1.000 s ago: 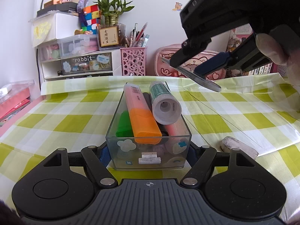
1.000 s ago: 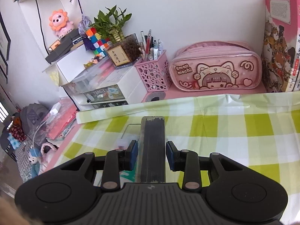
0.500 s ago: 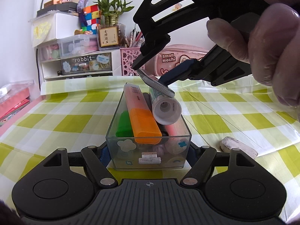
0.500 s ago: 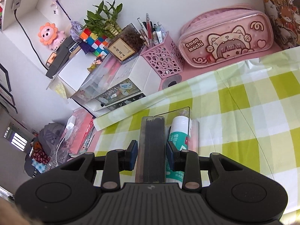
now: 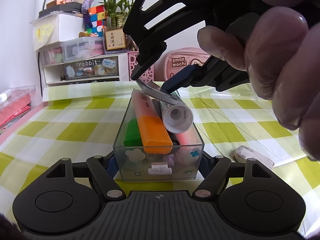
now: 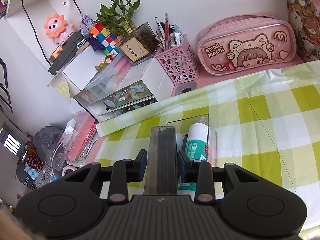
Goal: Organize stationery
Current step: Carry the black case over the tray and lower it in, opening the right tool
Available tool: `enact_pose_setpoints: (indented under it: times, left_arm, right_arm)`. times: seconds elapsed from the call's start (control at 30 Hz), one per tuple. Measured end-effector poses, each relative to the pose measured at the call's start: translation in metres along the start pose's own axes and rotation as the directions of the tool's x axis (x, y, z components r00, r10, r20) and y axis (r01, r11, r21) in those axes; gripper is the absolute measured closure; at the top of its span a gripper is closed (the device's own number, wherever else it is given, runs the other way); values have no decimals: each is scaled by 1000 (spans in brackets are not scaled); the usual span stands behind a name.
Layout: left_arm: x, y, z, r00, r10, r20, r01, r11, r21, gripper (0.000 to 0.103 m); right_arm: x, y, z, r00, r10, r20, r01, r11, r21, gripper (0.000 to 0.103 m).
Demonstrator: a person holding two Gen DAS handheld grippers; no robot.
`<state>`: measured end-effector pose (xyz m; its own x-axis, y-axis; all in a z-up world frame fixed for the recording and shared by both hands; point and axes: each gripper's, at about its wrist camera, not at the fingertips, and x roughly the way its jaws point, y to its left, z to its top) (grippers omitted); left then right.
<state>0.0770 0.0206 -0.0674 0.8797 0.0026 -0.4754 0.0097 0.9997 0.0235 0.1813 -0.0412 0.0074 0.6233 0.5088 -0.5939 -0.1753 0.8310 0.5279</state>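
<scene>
My left gripper (image 5: 158,160) is shut on a clear plastic organiser box (image 5: 158,166) standing on the checked cloth. The box holds an orange highlighter (image 5: 154,132), a green marker (image 5: 133,134), a pink marker and a white-and-green glue stick (image 5: 178,116). My right gripper (image 6: 162,160) is shut on a flat clear case of pencil leads (image 6: 163,156). In the left wrist view the case (image 5: 158,93) hangs tilted over the far half of the box, its low end touching the glue stick. The glue stick also shows in the right wrist view (image 6: 197,144).
A white eraser (image 5: 253,156) lies on the cloth right of the box. At the back stand a pink mesh pen holder (image 6: 178,66), a pink pencil pouch (image 6: 246,44), white drawer units (image 5: 84,70) and a plant. Books and clutter lie off the table's left edge.
My right gripper has moved left and down with the lead case, from high right of the box to directly over it. The left gripper and box have stayed still.
</scene>
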Motion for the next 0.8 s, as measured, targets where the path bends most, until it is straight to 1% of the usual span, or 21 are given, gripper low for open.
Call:
enact_pose_setpoints:
  times: [0.5,0.8]
  left_arm:
    - [1,-1,0,1000,-1,2,1,1000,1,29]
    - [2,-1,0,1000,-4,3,4,1000,-1,29]
  right_arm:
    - [-3,3,-1,999,-27,24,28,999,-33,68]
    - [-11,-3,0,999,-37,25,38,998,-48,67]
